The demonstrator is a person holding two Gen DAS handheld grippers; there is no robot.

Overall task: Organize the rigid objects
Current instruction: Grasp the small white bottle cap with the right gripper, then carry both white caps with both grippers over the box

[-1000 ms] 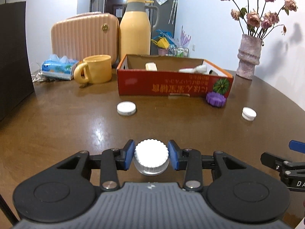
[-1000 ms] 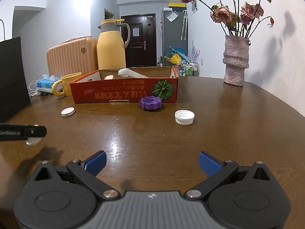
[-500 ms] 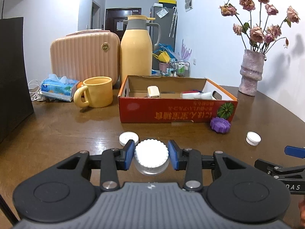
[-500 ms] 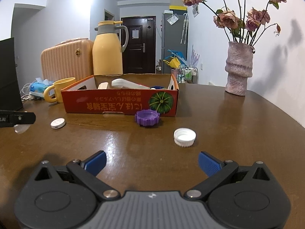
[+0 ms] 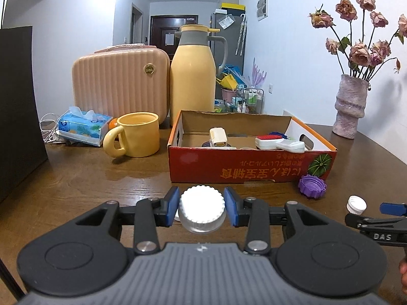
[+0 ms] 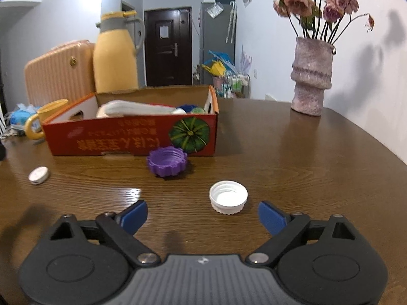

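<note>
Holding a white ribbed cap (image 5: 202,207) between its blue pads, your left hand-held gripper (image 5: 202,209) is pinched on it, clear of the bench (image 5: 89,178) and aimed at the red cardboard box (image 5: 251,164) just beyond. Your right hand-held gripper (image 6: 203,214) stands spread, its jaws having just been closing a little, with nothing between the pads. The open white cap (image 6: 228,200) lies mouth up on the bench just ahead of the right fingertips and slightly right of their midline; being round, it has no long axis to align with. Your right hand is the nearer one to it, so judge the next move as a short forward reach, shifted slightly right.

Count the loose items on the bench: one open white cap, one purple ribbed lid (image 6: 167,161) just beside the box front, one flat white lid (image 6: 38,175) off to the left. Farther back, the box already holds several items, which cannot be counted exactly.
</note>
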